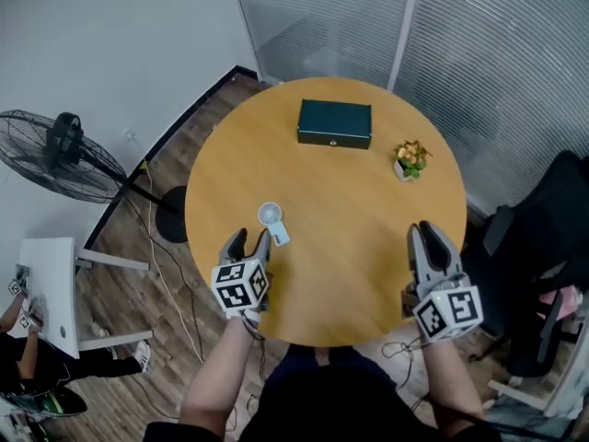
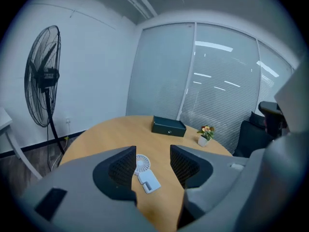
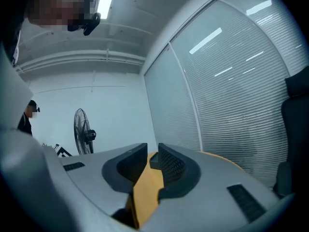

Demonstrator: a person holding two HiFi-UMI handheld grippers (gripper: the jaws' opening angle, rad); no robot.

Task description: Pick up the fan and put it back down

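Left gripper (image 1: 248, 239) lines up on the small white fan (image 1: 271, 219), which lies flat on the round table (image 1: 350, 247) just ahead of its jaws; they stand apart and empty. Best bet: straddle the handle squarely before squeezing. Right gripper (image 1: 431, 238) hovers at the near edge, jaws slightly parted, holding nothing. Green box (image 1: 334, 123) and flower pot (image 1: 409, 159) sit well clear; nothing blocks the way
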